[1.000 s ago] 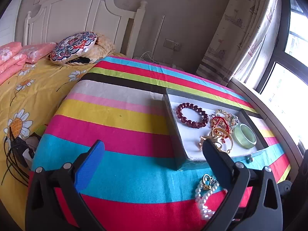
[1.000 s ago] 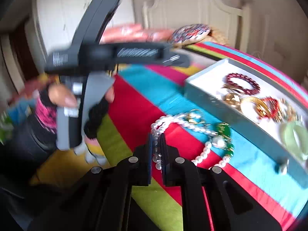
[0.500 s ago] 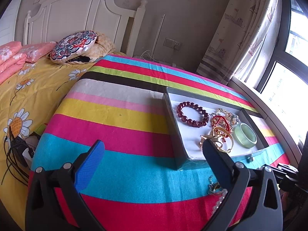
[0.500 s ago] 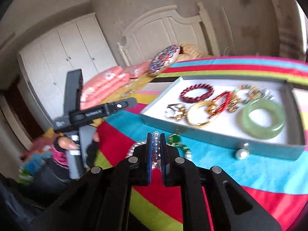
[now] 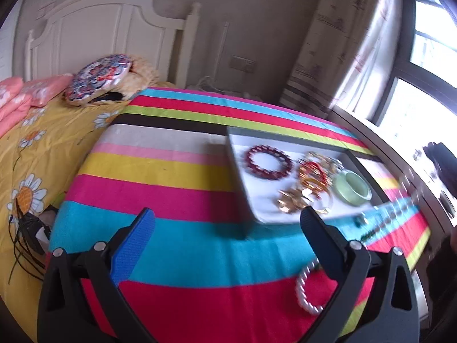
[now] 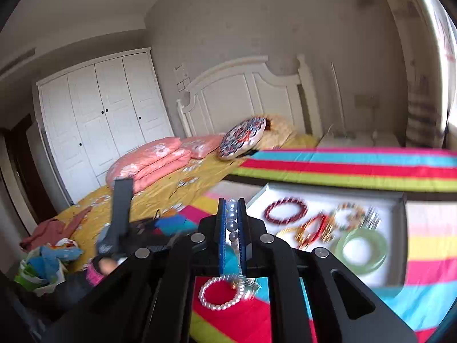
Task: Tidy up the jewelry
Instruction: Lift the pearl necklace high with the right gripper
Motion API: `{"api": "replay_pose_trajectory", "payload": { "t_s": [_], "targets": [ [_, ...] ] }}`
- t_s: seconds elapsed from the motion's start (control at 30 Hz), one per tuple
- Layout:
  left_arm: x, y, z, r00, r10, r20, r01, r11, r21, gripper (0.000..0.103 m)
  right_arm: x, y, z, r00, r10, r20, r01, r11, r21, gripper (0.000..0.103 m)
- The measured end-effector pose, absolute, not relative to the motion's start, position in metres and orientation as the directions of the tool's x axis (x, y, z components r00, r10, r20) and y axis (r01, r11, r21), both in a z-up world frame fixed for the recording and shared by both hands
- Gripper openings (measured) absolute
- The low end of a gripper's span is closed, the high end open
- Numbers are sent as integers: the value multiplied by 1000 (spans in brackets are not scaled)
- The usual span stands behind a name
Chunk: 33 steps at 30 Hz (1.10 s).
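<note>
Right gripper (image 6: 232,203): I have it clenched on the pearl necklace (image 6: 233,223), beads stacked between the two blue pads. Below the pads the strand hangs down in the right wrist view, and a loop of pearls (image 6: 218,293) shows over the red stripe of the striped cloth (image 6: 357,168); I cannot tell whether that loop touches the cloth.

Left gripper (image 5: 228,220): released, jaws wide apart and nothing between them, over the turquoise and red stripes near the front of the cloth.

Tray (image 5: 288,140): shallow, grey-sided, white inside, lying on the striped cloth toward the window side. Contents, as seen from the left wrist:
- dark red bead bracelet (image 5: 269,162), at the far left of the tray
- red and gold bangles (image 5: 312,173), overlapping one another in the middle
- gold piece (image 5: 291,201), near the front edge, too blurred to name closer
- pale green bangle (image 5: 352,191), at the right end

Outside the tray: in the left wrist view the pearl loop (image 5: 308,290) sits just behind the left gripper's right finger, and a blurred string of beads (image 5: 394,214) runs up to the right past the tray's front corner.

Surroundings: yellow flowered bedspread (image 5: 34,154) beside the cloth, round patterned cushion (image 5: 98,78) against the white headboard (image 5: 94,25)
</note>
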State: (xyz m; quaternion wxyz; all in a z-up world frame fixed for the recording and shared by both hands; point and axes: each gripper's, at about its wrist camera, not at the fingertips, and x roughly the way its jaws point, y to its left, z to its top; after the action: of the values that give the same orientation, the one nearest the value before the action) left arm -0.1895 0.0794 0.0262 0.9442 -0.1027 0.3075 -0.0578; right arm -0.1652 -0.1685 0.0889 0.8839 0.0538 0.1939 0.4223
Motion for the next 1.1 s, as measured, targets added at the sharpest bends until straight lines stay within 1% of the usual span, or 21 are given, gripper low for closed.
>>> {"api": "replay_pose_trajectory", "payload": {
  "t_s": [0.1, 0.2, 0.3, 0.4, 0.5, 0.6, 0.7, 0.83, 0.9, 1.03, 1.1],
  "targets": [
    [-201, 54, 22, 775, -208, -596, 121, 976, -184, 101, -156, -167, 98, 574, 766, -289, -726, 639, 253, 9],
    [-205, 40, 15, 757, -214, -617, 148, 977, -156, 101, -154, -169, 103, 565, 782, -264, -734, 622, 272, 9],
    [-205, 41, 8, 757, -228, -613, 141, 972, -188, 101, -154, -161, 107, 572, 772, -277, -740, 631, 231, 9],
    [-211, 47, 4, 773, -233, -590, 116, 966, -230, 100, -148, -149, 110, 570, 768, -291, -745, 633, 210, 9],
    [-223, 47, 9, 789, -243, -565, 127, 963, -237, 100, -136, -139, 114, 551, 781, -294, -754, 617, 226, 9],
    [-238, 33, 10, 788, -247, -564, 170, 968, -186, 100, -132, -128, 125, 524, 807, -272, -777, 584, 234, 9],
    [-246, 16, 6, 777, -258, -574, 211, 966, -149, 101, -139, -112, 141, 514, 823, -243, -803, 561, 201, 9],
    [-246, -14, -4, 770, -240, -591, 255, 965, -59, 101, -152, -104, 167, 539, 821, -190, -809, 567, 154, 9],
    [-242, -24, -8, 762, -227, -606, 260, 965, -34, 100, -157, -108, 179, 560, 812, -164, -801, 581, 145, 9],
    [-228, -32, -10, 745, -178, -643, 261, 965, 35, 88, -164, -124, 196, 591, 798, -123, -785, 603, 142, 9],
    [-222, -29, -10, 732, -180, -657, 262, 965, 28, 82, -168, -135, 200, 607, 787, -110, -774, 617, 142, 9]
  ]
}}
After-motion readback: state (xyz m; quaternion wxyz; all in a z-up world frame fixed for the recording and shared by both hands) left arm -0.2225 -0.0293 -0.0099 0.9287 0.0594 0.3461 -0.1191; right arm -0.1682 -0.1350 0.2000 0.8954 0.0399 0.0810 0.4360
